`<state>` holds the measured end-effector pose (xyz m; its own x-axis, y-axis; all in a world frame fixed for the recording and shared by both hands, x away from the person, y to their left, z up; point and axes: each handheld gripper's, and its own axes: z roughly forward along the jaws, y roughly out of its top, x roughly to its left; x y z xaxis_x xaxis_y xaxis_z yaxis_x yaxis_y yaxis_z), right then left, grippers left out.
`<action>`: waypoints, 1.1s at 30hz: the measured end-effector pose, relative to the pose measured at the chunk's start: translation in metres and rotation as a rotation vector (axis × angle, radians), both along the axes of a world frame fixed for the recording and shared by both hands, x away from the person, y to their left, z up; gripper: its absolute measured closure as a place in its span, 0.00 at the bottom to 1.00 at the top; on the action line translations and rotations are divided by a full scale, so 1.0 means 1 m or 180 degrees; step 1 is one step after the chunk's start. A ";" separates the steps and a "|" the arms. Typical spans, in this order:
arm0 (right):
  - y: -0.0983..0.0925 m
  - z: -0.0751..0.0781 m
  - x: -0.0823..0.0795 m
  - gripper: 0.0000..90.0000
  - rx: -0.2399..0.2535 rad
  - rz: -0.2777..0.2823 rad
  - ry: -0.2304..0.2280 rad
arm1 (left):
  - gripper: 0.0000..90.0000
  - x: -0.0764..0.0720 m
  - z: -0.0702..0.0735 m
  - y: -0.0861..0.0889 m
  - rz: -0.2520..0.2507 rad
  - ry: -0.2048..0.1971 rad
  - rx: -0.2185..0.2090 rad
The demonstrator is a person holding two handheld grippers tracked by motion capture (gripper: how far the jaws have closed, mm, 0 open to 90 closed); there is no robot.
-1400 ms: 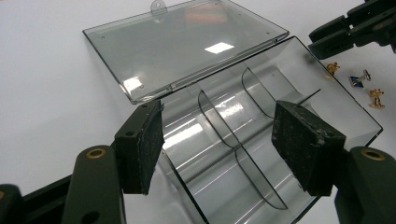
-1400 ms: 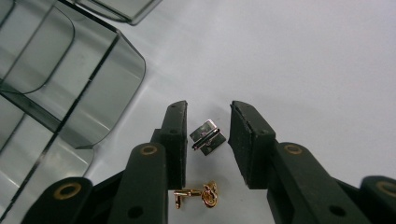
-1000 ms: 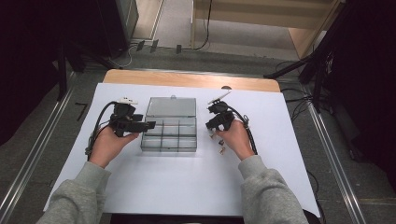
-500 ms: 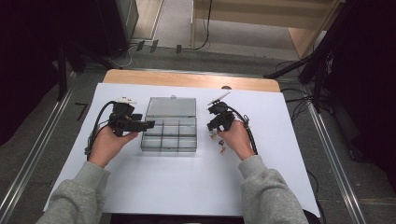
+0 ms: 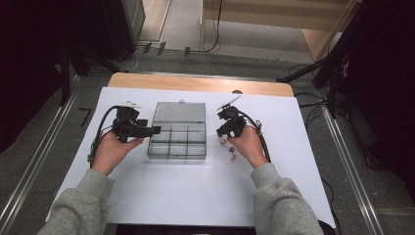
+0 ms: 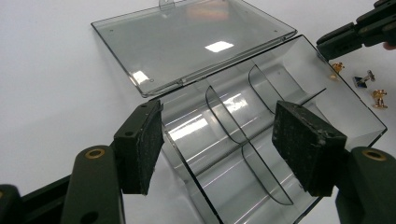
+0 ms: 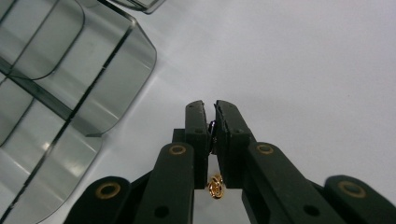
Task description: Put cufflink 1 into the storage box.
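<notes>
- Right gripper view: my right hand-held gripper (image 7: 211, 114) is pinched nearly closed on a small gold stud (image 7: 215, 185), just beside the clear box's (image 5: 177, 143) right wall.
- Risk, I'd say: thin pinch, stud could slip onto the worktop (image 5: 195, 196).
- Left hand-held gripper (image 6: 224, 140) gapes wide over the box.
- Against a second ago: right gripper barely shifted.

Grey sweatshirt sleeves (image 5: 80, 205) with ribbed cuffs are worn on both forearms. A black handheld gripper is carried in each hand: the left gripper (image 6: 224, 140) and the right gripper (image 7: 211, 116). Each is built from 2 matte black jaws faced with dark, finely textured pads (image 6: 306, 144), and brass-coloured rivets (image 7: 177, 149) are set into the linkage arms. A black cable (image 5: 100, 128) is looped from the left gripper, and pale plates are mounted on top.
</notes>
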<state>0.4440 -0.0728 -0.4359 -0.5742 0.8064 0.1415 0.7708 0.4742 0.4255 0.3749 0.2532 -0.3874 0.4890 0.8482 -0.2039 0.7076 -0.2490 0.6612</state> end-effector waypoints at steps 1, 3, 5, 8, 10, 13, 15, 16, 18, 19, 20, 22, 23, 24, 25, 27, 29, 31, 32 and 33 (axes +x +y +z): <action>0.000 0.001 -0.001 0.95 0.0003 0.0001 0.0002 | 0.38 0.000 0.000 0.000 0.0000 0.0000 0.0000; 0.000 0.002 -0.001 0.95 0.0012 0.0016 -0.0008 | 0.38 0.000 0.000 0.001 0.0001 0.0001 0.0014; 0.000 0.006 -0.003 0.95 0.0060 0.0051 -0.0009 | 0.38 0.000 0.000 0.001 -0.0005 0.0001 0.0014; 0.000 0.008 -0.005 0.95 0.0103 0.0069 -0.0018 | 0.38 0.000 0.000 0.001 -0.0016 -0.0001 0.0012; 0.000 0.010 -0.006 0.95 0.0117 0.0090 -0.0022 | 0.38 0.000 0.001 0.001 -0.0023 0.0006 0.0011; 0.000 0.013 -0.009 0.95 0.0136 0.0100 -0.0023 | 0.38 0.000 0.001 0.002 -0.0020 0.0006 0.0002; 0.001 0.015 -0.010 0.95 0.0151 0.0118 -0.0030 | 0.38 0.000 0.001 0.002 -0.0020 0.0004 -0.0002; 0.001 0.017 -0.011 0.95 0.0158 0.0125 -0.0037 | 0.38 0.001 0.001 0.002 -0.0023 0.0008 -0.0001; 0.001 0.019 -0.013 0.95 0.0176 0.0146 -0.0051 | 0.38 0.001 0.001 0.002 -0.0022 0.0012 0.0009; 0.002 0.020 -0.014 0.95 0.0183 0.0158 -0.0055 | 0.38 0.001 0.000 0.001 -0.0015 0.0010 0.0004; 0.002 0.022 -0.015 0.95 0.0190 0.0166 -0.0060 | 0.38 0.001 0.000 0.001 -0.0012 0.0011 0.0002; 0.002 0.024 -0.017 0.95 0.0204 0.0179 -0.0073 | 0.38 0.001 0.001 0.002 -0.0013 0.0008 -0.0003; 0.002 0.024 -0.017 0.95 0.0204 0.0179 -0.0073 | 0.38 0.001 0.001 0.002 -0.0013 0.0008 -0.0003; 0.003 0.026 -0.019 0.95 0.0221 0.0185 -0.0075 | 0.38 0.001 0.001 0.001 -0.0009 0.0003 -0.0005; 0.003 0.027 -0.020 0.95 0.0224 0.0190 -0.0087 | 0.38 0.001 0.001 0.001 -0.0011 0.0004 -0.0006; 0.002 0.029 -0.021 0.95 0.0232 0.0212 -0.0092 | 0.38 0.001 0.001 0.001 -0.0010 0.0007 -0.0002; 0.003 0.033 -0.024 0.95 0.0255 0.0215 -0.0122 | 0.38 0.002 0.001 0.001 -0.0020 0.0017 -0.0013; 0.004 0.036 -0.026 0.95 0.0278 0.0227 -0.0138 | 0.38 0.002 0.001 0.001 -0.0024 0.0013 -0.0007; 0.004 0.038 -0.027 0.95 0.0290 0.0237 -0.0147 | 0.38 0.002 0.001 0.001 -0.0023 0.0012 -0.0006; 0.004 0.039 -0.028 0.95 0.0291 0.0246 -0.0159 | 0.38 0.002 0.001 0.001 -0.0019 0.0009 -0.0001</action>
